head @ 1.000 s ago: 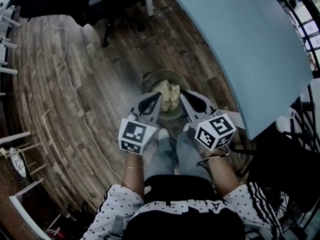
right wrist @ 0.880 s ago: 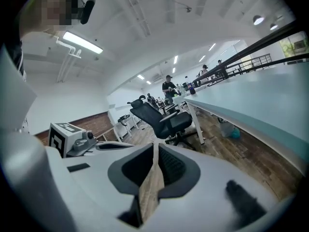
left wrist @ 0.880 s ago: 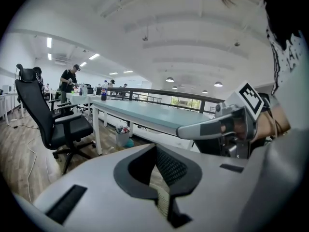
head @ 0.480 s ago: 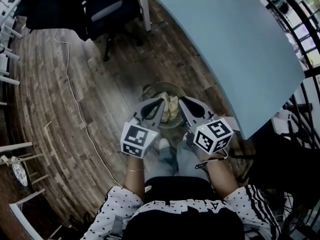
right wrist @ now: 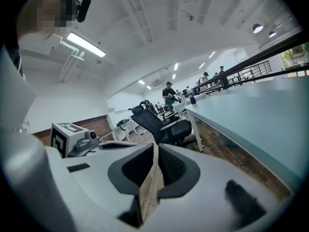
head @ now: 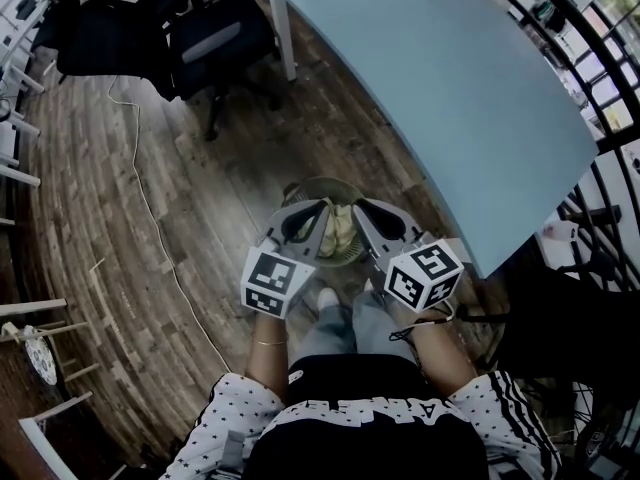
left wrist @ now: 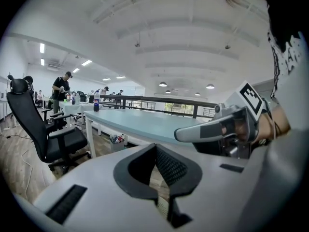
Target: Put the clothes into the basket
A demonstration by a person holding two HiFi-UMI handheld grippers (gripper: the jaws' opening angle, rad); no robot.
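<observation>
Left gripper (head: 318, 208) and right gripper (head: 360, 207) hover closed and empty above the basket (head: 300, 189), probably because the clothes (head: 342, 225) already lie inside.

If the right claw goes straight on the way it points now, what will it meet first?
Probably the black office chair, which stands right beyond the right claw beside the table. Nothing nearer shows in that line, though depth is hard to judge; it may reach the wooden floor first.
</observation>
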